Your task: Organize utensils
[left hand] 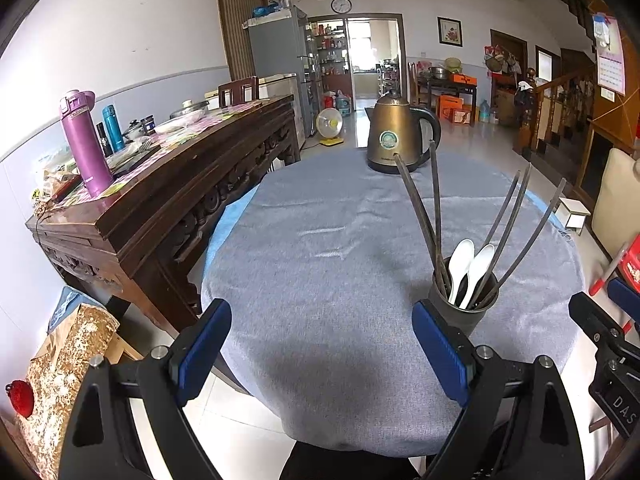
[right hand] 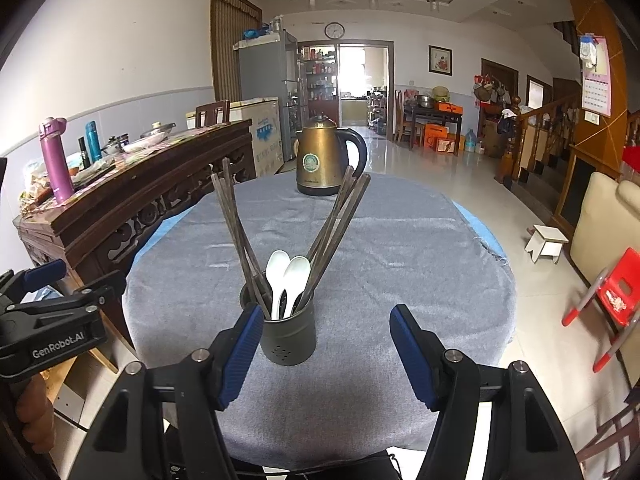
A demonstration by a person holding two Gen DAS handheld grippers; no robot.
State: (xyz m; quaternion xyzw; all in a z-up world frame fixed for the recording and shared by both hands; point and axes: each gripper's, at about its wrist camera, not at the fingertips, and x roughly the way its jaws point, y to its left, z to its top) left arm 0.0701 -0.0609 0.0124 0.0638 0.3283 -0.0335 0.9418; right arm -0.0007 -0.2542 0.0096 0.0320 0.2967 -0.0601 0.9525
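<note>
Both grippers are hovering wide and empty over the table [right hand: 400,240]: the holder [right hand: 287,334], carrying upright chopsticks [right hand: 236,232] and spoons [right hand: 296,280], is standing just ahead-left of the right gripper [right hand: 324,344], nearer than the left gripper [left hand: 322,344].

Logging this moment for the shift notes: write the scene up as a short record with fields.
surface: round table with grey cloth
holder: dark utensil cup, upright, near the table's front edge
contents: two white spoons and several dark chopsticks, fanned outward
behind: brass-coloured kettle at the far side
left gripper: open, empty, left of the cup
right gripper: open, empty, cup just ahead of its left finger
</note>
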